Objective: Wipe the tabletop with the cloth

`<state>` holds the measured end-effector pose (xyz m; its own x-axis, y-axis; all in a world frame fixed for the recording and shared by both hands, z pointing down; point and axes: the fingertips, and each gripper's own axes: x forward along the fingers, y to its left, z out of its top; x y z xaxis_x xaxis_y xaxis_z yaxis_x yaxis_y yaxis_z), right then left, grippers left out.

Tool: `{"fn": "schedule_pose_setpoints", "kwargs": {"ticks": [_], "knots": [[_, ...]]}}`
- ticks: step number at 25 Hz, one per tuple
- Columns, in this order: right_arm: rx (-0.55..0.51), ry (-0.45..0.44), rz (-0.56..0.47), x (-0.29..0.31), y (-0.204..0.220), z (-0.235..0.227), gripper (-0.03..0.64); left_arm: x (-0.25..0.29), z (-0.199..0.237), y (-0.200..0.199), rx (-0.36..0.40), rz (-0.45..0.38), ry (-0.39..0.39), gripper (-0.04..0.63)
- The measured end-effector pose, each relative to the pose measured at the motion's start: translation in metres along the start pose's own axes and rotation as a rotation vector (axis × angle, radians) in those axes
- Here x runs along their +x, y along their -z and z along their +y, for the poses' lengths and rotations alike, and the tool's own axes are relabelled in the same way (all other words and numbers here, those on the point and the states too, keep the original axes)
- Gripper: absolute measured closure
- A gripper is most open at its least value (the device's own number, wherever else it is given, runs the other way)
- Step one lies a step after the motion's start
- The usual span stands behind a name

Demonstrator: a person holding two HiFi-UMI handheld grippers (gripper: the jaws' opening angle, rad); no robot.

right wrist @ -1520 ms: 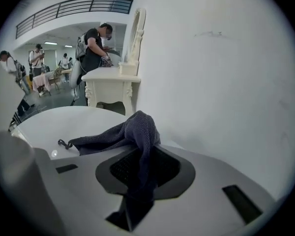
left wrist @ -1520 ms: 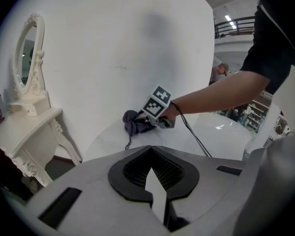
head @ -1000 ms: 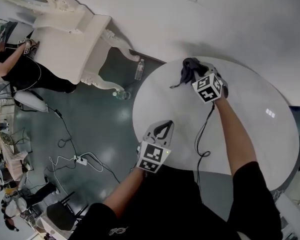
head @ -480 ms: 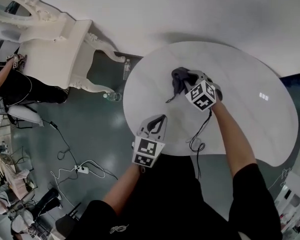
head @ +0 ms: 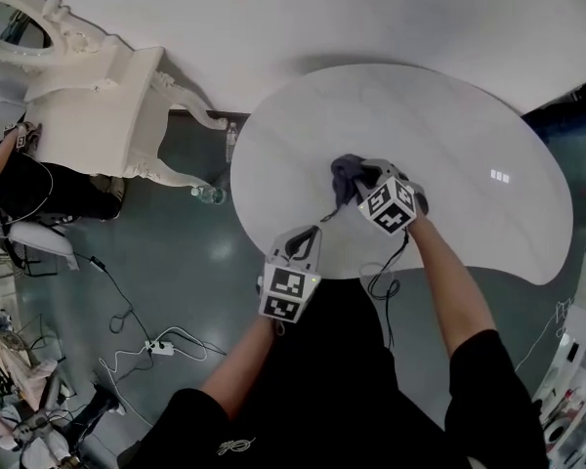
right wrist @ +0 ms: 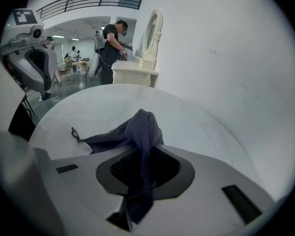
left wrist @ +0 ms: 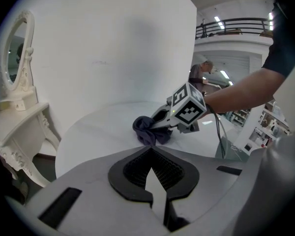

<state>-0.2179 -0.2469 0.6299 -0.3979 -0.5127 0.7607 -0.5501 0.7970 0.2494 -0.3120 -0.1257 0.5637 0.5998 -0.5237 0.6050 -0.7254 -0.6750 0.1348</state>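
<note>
The round white tabletop (head: pixel 459 135) fills the middle of the head view. A dark blue-grey cloth (head: pixel 347 171) lies bunched on it, left of centre and toward the near edge. My right gripper (head: pixel 363 180) is shut on the cloth (right wrist: pixel 142 127): a fold runs up between its jaws and the rest trails on the table. My left gripper (head: pixel 308 239) hovers at the table's near-left edge, shut and empty (left wrist: pixel 151 173). In the left gripper view the right gripper (left wrist: pixel 163 122) and the cloth (left wrist: pixel 147 130) lie straight ahead.
A white ornate dressing table (head: pixel 93 81) with an oval mirror stands to the left. A plastic bottle (head: pixel 231 142) and cables (head: pixel 156 345) lie on the dark floor. A person in black (right wrist: pixel 109 48) stands by the dressing table. A white wall curves behind the table.
My right gripper has dragged the cloth from the table's far-left edge toward the near side. My left gripper stays shut near the near-left edge.
</note>
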Motion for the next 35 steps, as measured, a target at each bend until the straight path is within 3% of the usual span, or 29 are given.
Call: {"fn": "schedule_pose_setpoints", "kwargs": {"ticks": [12,20,23,27,35], "knots": [[0.037,0.008,0.073,-0.060,0.045,0.099,0.561,-0.015,-0.033,0.033,-0.015,0.007,0.060,0.588],[0.046,-0.126,0.153,-0.081,0.069,0.135,0.561,-0.004,-0.047,0.018,-0.006,-0.014,0.091,0.588],[0.012,-0.130,0.182,-0.080,0.072,0.125,0.561,0.001,-0.047,0.003,0.010,-0.031,0.093,0.588],[-0.081,-0.063,0.227,-0.074,0.079,0.099,0.561,0.013,-0.047,-0.009,0.000,-0.035,0.089,0.588],[-0.095,-0.112,0.173,-0.045,0.075,0.021,0.561,0.068,-0.038,-0.041,-0.012,-0.013,0.037,0.588]]}}
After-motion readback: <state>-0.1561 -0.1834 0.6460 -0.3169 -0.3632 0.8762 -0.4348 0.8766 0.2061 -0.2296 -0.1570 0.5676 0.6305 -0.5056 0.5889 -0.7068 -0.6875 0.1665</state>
